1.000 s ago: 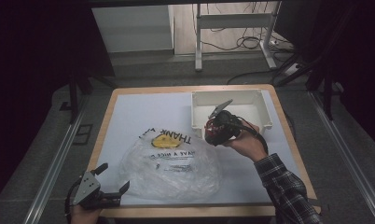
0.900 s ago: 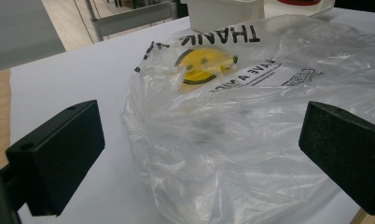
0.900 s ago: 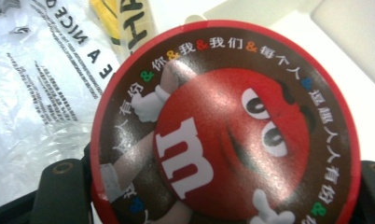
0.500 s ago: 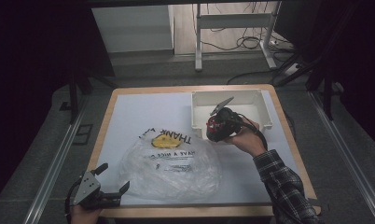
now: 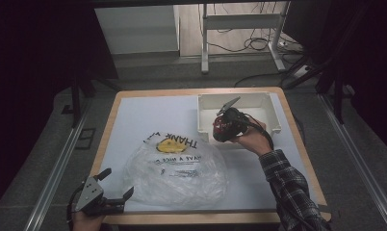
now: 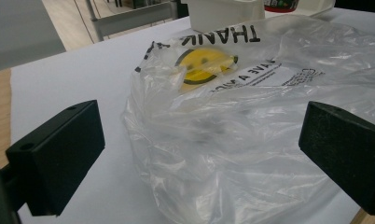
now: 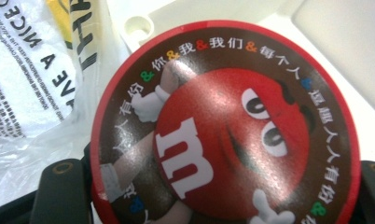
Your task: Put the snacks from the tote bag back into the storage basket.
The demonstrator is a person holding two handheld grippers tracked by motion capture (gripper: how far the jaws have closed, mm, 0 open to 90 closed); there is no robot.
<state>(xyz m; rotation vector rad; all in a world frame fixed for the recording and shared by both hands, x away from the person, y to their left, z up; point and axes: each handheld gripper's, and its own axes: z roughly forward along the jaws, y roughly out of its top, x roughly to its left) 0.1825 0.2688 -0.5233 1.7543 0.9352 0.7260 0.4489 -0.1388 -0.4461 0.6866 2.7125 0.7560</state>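
Since the earlier pictures the right gripper [image 5: 224, 126] has shifted slightly toward the white rectangular plastic bin [image 5: 273, 111], carrying the round red-and-brown candy tin [image 5: 222, 130] with it; the left gripper [image 5: 107, 191] and the clear crumpled plastic bag with a yellow smiley face and black lettering [image 5: 177, 166] lie as before.

In the high view the right gripper sits at about 2 o'clock on the white surface [image 5: 134, 125], at the near wall of the bin, and its jaws are closed on the tin. In the right gripper view the tin [image 7: 223, 135], with its red cartoon face and ring of white characters, stands between the two black jaws, with the bag [image 7: 27, 84] at 9 o'clock beyond it.

The left gripper rests at 7 o'clock, at the wooden near edge, jaws spread wide and holding nothing. In the left gripper view the bag [image 6: 251, 116] lies just ahead between the jaws, the bin [image 6: 223, 13] at 12 o'clock.
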